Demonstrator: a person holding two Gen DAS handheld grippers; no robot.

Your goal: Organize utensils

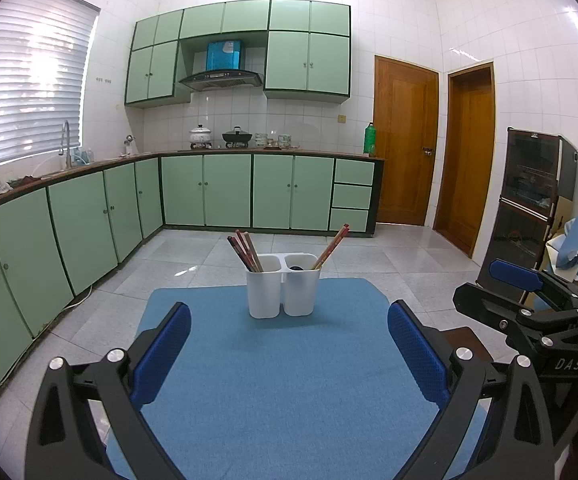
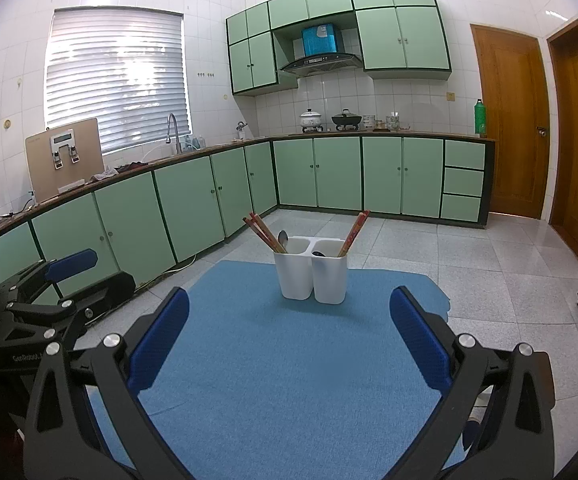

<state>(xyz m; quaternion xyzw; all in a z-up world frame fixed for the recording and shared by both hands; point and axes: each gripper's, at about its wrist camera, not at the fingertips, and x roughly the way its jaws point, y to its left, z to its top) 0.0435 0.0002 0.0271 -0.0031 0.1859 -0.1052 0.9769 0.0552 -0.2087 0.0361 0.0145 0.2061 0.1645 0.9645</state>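
Observation:
A white two-compartment utensil holder [image 1: 283, 290] [image 2: 313, 276] stands at the far end of a blue mat [image 1: 285, 368] [image 2: 289, 360]. Its left compartment holds several red-brown chopsticks [image 1: 245, 250] [image 2: 263, 233] and a metal spoon [image 2: 283, 239]. Its right compartment holds chopsticks [image 1: 333, 246] [image 2: 355, 232] leaning right and a dark utensil end [image 1: 297, 268]. My left gripper [image 1: 289, 320] is open and empty, back from the holder. My right gripper [image 2: 289, 310] is open and empty too; it shows at the right of the left wrist view [image 1: 529, 300].
The mat lies on a table over a grey tiled floor. Green cabinets [image 1: 225, 190] and a counter run along the left and far walls. Two wooden doors [image 1: 405, 140] stand at the right, with a dark glass cabinet [image 1: 529, 200] beside them.

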